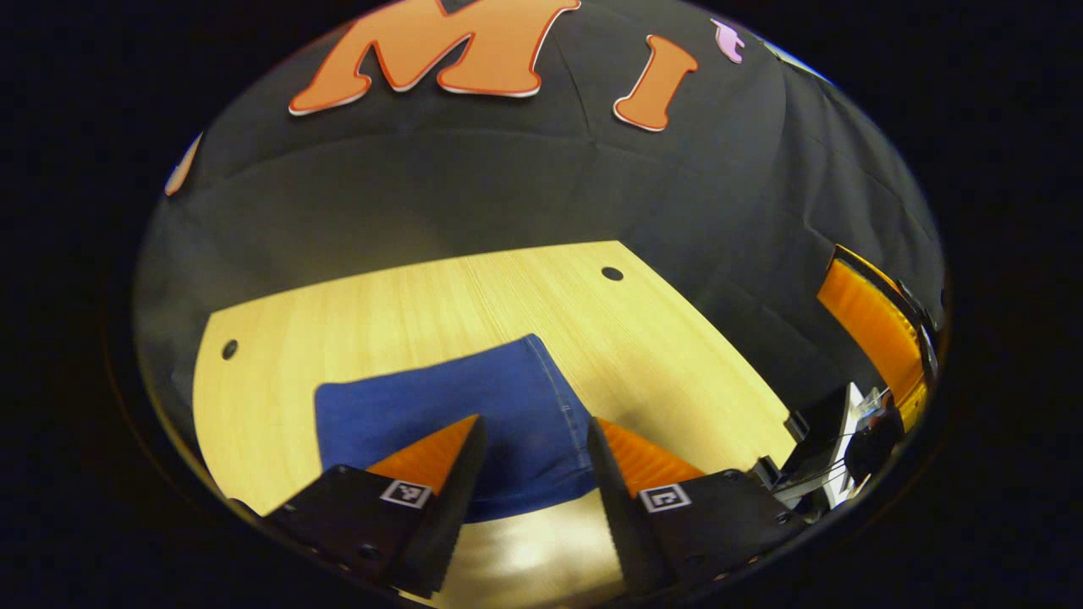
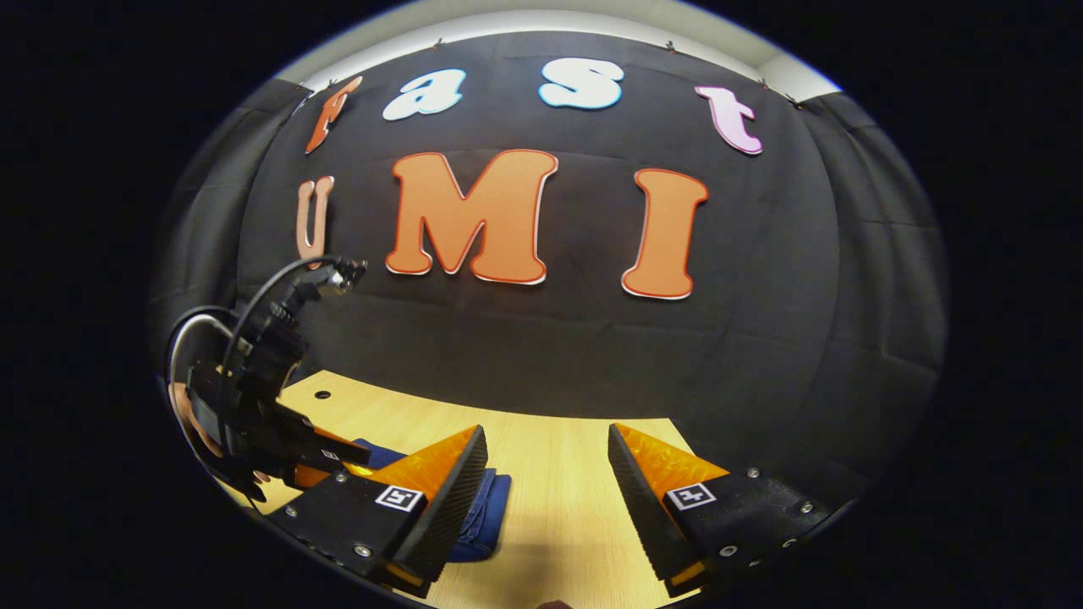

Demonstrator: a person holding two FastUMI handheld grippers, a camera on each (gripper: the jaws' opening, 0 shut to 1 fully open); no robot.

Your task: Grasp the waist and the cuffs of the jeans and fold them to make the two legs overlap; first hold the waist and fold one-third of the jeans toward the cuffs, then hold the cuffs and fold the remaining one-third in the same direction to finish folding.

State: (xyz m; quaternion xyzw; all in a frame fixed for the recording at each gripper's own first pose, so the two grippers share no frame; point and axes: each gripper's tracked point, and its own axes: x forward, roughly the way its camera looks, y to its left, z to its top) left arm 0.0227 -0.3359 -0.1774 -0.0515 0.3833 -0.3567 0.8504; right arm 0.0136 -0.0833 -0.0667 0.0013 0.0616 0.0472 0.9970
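The jeans (image 1: pixel 457 414) lie folded flat on the table (image 1: pixel 660 355), a low bundle. Bare wood runs behind the jeans up to the wall (image 1: pixel 508 194), and on both sides of them out to the table's edges. The wall closes off the far side. In the right gripper view, the left gripper (image 2: pixel 338 457), with a hand (image 2: pixel 190 419) on it, hangs over the jeans' left part; right of the jeans the wood lies open.

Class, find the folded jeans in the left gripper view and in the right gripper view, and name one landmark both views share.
Left gripper view: the folded jeans lie low in the centre, beyond the open jaws.
Right gripper view: the folded jeans sit at lower left, partly behind one finger.
Shared landmark: the wooden table.
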